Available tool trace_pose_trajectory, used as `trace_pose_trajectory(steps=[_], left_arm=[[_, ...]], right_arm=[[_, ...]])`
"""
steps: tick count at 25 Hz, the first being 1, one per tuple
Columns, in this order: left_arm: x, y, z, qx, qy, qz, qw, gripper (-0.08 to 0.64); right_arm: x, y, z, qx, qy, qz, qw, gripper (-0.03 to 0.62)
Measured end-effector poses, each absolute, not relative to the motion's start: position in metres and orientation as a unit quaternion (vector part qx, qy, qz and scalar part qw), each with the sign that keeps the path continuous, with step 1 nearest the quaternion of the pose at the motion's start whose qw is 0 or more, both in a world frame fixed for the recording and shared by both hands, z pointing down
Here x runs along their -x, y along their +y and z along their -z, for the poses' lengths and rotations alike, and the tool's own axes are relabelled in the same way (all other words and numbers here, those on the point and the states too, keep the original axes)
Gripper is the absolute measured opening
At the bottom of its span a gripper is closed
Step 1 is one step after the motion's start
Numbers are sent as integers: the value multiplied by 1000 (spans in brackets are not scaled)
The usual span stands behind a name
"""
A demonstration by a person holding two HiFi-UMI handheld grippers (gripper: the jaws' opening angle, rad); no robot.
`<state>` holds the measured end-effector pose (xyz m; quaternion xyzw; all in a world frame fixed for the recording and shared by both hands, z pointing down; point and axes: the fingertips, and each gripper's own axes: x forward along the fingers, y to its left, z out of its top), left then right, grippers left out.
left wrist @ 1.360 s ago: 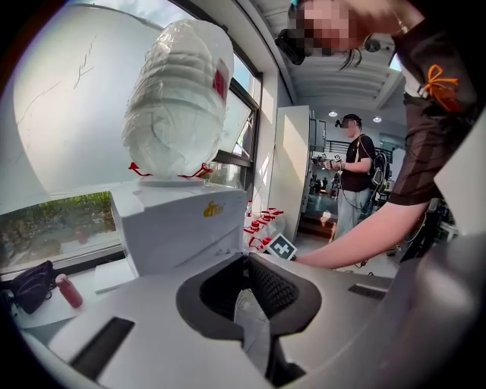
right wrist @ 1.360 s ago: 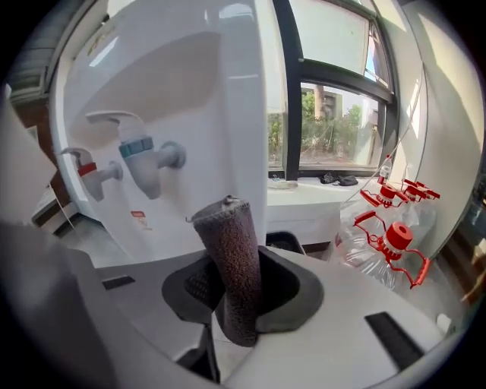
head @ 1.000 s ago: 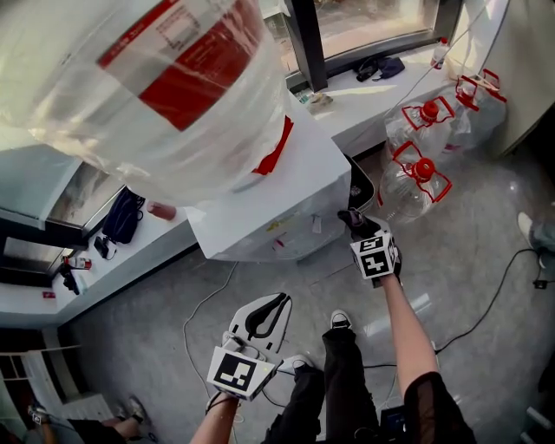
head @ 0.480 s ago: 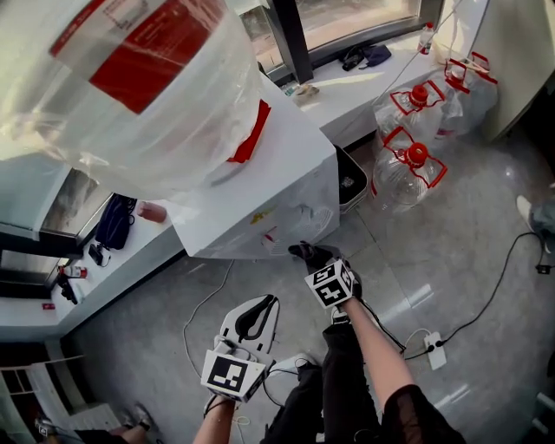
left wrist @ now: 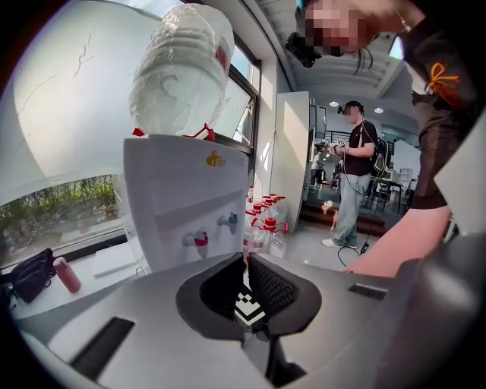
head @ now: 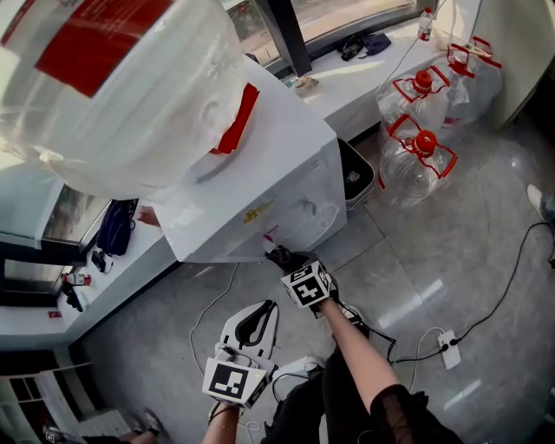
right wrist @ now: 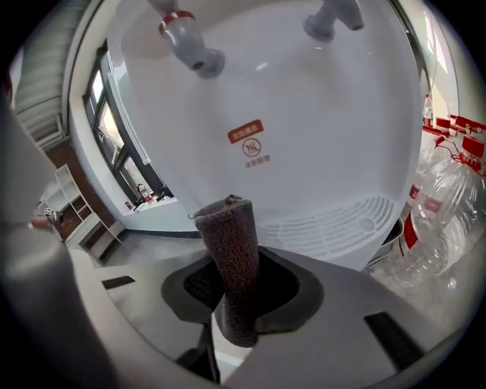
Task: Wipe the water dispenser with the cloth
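Clamps the cloth (right wrist: pixel 228 243) in the right tongs (right wrist: pixel 234 285), rolled into a dark tube that stands up out of the jaws. Points that tube, its long axis in line with the tongs, straight at the front of the dispenser (right wrist: pixel 326 129): below the red-ringed tap (right wrist: pixel 186 42) and the second tap (right wrist: pixel 334 15), above the drip grille (right wrist: pixel 353 220). Looks close to the white front, though hard to tell whether touching or just short of it.

In the head view, puts the right tongs (head: pixel 282 257) at the lower front edge of the dispenser (head: pixel 286 165), under the bottle (head: pixel 113 87). Hangs the left tongs (head: pixel 258 314) lower and well back from that front, above the floor (head: pixel 451 251). Shows the left tongs (left wrist: pixel 247 275) all but closed, with only a slit between the pads and nothing gripped.

Probably calls for the right arm, the nearer one, to press the tube's end forward onto the front and sweep across. Risks snagging on the taps if swept upward.
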<state>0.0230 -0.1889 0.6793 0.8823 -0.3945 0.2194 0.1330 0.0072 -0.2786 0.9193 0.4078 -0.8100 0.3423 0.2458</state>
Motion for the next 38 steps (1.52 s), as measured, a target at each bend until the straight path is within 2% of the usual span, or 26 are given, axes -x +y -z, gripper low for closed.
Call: trace_pose_trajectory(steps=[13, 20, 24, 30, 38], left_arm=[[-51, -200, -688, -895, -364, -221, 135, 31], [-64, -213, -696, -898, -354, -221, 138, 31], [-69, -215, -697, -899, -351, -221, 140, 31], [-71, -215, -701, -900, -345, -228, 139, 31], [-68, -208, -681, -903, -342, -221, 138, 31]], right_arm=[[-121, -325, -932, -445, -792, -315, 275, 106], [-169, -353, -930, -483, -786, -291, 255, 106], [-195, -361, -936, -503, -767, -298, 265, 106], [-205, -362, -935, -511, -757, -282, 293, 106], [-219, -318, -894, -530, -749, -298, 262, 104]])
